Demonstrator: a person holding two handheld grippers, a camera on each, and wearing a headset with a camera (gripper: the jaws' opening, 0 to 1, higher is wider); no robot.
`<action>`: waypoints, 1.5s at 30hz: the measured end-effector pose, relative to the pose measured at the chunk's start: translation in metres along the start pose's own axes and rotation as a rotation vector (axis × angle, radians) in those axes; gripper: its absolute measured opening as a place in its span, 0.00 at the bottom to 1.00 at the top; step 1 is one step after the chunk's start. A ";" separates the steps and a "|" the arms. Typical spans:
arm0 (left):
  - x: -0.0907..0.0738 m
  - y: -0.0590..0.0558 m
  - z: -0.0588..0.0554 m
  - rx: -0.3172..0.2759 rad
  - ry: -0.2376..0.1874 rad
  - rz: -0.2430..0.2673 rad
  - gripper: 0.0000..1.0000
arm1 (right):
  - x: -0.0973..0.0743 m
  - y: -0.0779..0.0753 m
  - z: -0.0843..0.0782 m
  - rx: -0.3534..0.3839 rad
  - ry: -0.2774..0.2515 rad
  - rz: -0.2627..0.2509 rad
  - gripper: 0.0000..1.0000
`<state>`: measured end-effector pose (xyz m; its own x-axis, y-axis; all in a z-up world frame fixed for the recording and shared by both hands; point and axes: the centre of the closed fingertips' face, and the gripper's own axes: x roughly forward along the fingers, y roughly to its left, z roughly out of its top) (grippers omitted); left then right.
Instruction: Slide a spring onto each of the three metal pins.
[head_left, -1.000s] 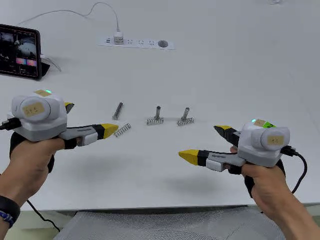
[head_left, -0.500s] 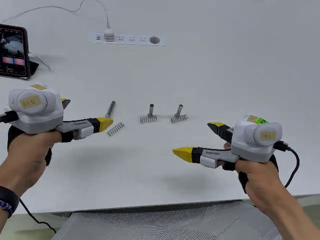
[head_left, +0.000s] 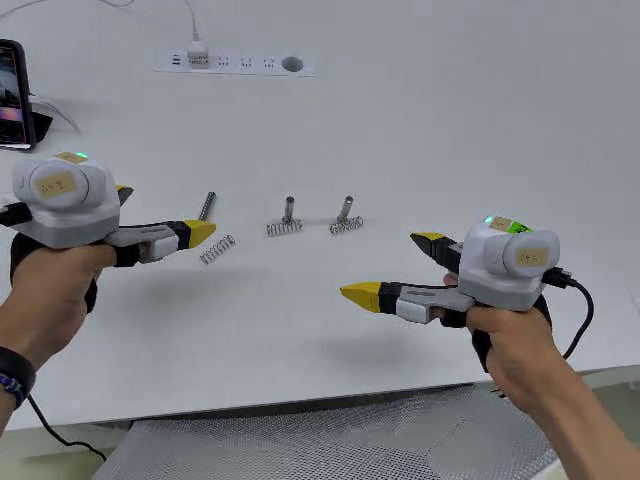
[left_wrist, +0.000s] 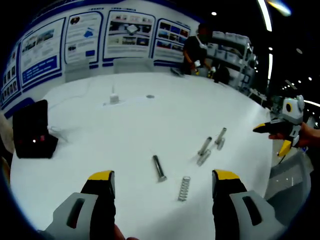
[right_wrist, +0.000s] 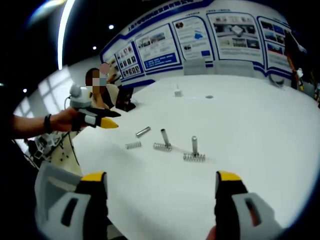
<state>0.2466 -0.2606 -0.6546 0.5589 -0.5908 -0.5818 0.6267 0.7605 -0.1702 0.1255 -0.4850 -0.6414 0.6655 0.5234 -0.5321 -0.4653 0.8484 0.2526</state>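
Left tongs near spring (right tongs by table edge)

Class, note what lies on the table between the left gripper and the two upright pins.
In the left gripper view, a lying pin and a loose spring lie between the left gripper and the upright pins.

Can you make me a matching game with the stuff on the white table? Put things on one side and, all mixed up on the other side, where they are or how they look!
Things:
1. leftmost pin
2. middle pin
3. power strip
4. tablet

How they look:
A. standing upright
B. has a white plug in it
C. lying flat
D. far left of the table, screen lit

Pairs: 1-C, 2-A, 3-B, 4-D
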 end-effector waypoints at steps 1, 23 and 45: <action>0.001 0.000 0.000 0.001 0.002 0.000 0.80 | 0.000 0.000 0.000 0.001 0.000 0.001 0.91; 0.034 0.005 -0.008 0.035 0.054 0.002 0.73 | 0.001 -0.001 0.009 0.016 -0.025 -0.005 0.90; 0.077 0.013 -0.011 0.058 0.061 -0.014 0.38 | 0.002 0.002 -0.007 0.037 0.010 0.015 0.88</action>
<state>0.2918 -0.2930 -0.7105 0.5168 -0.5824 -0.6275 0.6655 0.7344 -0.1335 0.1213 -0.4825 -0.6475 0.6528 0.5356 -0.5357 -0.4534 0.8428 0.2901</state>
